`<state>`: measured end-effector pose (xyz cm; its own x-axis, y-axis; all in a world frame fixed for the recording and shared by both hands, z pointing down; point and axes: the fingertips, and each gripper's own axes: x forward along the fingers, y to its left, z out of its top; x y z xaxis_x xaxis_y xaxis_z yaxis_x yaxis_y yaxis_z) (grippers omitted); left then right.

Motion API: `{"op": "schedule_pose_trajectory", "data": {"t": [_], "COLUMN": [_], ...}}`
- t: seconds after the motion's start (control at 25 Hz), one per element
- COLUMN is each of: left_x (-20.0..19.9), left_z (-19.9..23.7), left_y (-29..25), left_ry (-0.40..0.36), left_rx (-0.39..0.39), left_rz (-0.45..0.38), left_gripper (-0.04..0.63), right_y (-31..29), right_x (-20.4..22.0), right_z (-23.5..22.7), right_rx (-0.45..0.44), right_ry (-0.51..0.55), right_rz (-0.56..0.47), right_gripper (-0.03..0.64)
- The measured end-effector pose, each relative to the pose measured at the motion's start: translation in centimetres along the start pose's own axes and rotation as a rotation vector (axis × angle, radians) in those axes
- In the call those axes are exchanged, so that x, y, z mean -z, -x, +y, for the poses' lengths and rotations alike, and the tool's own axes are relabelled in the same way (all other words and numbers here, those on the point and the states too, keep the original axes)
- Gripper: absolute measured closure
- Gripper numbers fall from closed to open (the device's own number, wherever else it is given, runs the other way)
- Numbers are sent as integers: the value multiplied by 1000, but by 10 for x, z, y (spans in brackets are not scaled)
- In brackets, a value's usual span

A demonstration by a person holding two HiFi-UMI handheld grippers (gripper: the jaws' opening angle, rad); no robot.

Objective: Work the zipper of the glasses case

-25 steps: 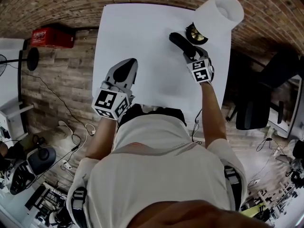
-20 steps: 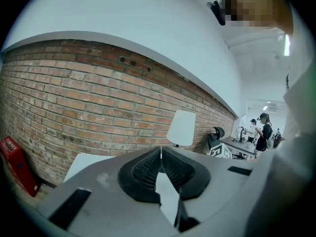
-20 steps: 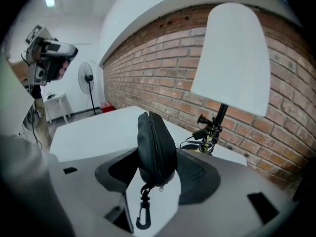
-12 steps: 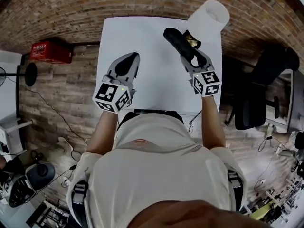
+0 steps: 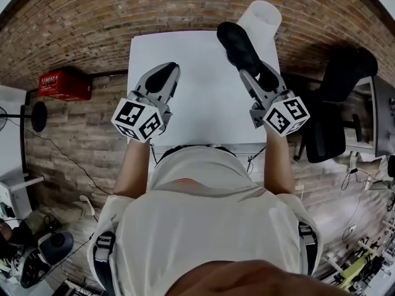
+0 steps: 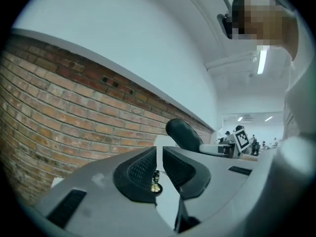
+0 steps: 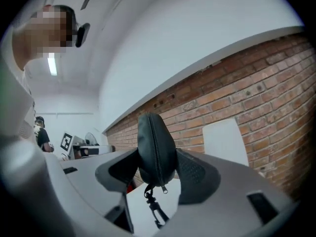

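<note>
The work surface is a white rectangular table (image 5: 185,66) set with its far edge against a red-brown brick wall (image 5: 92,17). A white cylindrical object (image 5: 263,18) stands at the table's far right corner. The floor (image 5: 74,140) is laid in wood-toned planks. A red case (image 5: 59,84) rests on the floor left of the table, at the foot of the wall. A black office chair (image 5: 336,110) stands right of the table. Loose cables (image 5: 360,187) lie on the floor. Above the brickwork, a ledge separates it from a plain white upper wall (image 6: 123,38). Lighting is supplied by ceiling strip lights (image 6: 261,61).
</note>
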<state>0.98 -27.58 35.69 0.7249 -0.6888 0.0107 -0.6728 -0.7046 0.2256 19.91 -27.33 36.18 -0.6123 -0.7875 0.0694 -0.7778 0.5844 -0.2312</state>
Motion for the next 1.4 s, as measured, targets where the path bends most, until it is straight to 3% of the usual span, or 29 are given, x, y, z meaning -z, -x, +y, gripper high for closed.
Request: {"op": "schedule_pose_trajectory", "data": {"t": [0.12, 0.2, 0.4, 0.6, 0.8, 1.0, 1.12, 1.32, 1.4], "left_x": [1, -2, -16, -24, -29, -31, -32, -34, -40], "left_z": [-19, -31, -62, -80, -98, -98, -96, -78, -67], "left_y": [-5, -4, 1, 8, 14, 13, 13, 8, 7], "left_ry": [88, 127, 169, 194, 209, 223, 248, 317, 322], "left_rx": [136, 223, 415, 543, 647, 648, 632, 528, 475], "left_rz": [25, 25, 8, 5, -14, -50, -80, -127, -154], "left_gripper": [554, 444, 325, 296, 295, 316, 324, 325, 325], "right_y": [1, -1, -7, -8, -6, -5, -5, -5, -3], "right_x": [-4, -3, 5, 13, 21, 33, 33, 21, 15], "right_z": [27, 48, 92, 130, 149, 159, 159, 141, 130], "right_rx": [-139, -226, -442, -634, -759, -823, -816, -699, -627], "right_ry": [-98, -153, -250, -307, -359, -417, -405, -324, -271], "right_rz": [-30, -36, 18, 87, 161, 251, 247, 134, 86], "right_gripper": [327, 326, 325, 325, 325, 324, 321, 318, 348]}}
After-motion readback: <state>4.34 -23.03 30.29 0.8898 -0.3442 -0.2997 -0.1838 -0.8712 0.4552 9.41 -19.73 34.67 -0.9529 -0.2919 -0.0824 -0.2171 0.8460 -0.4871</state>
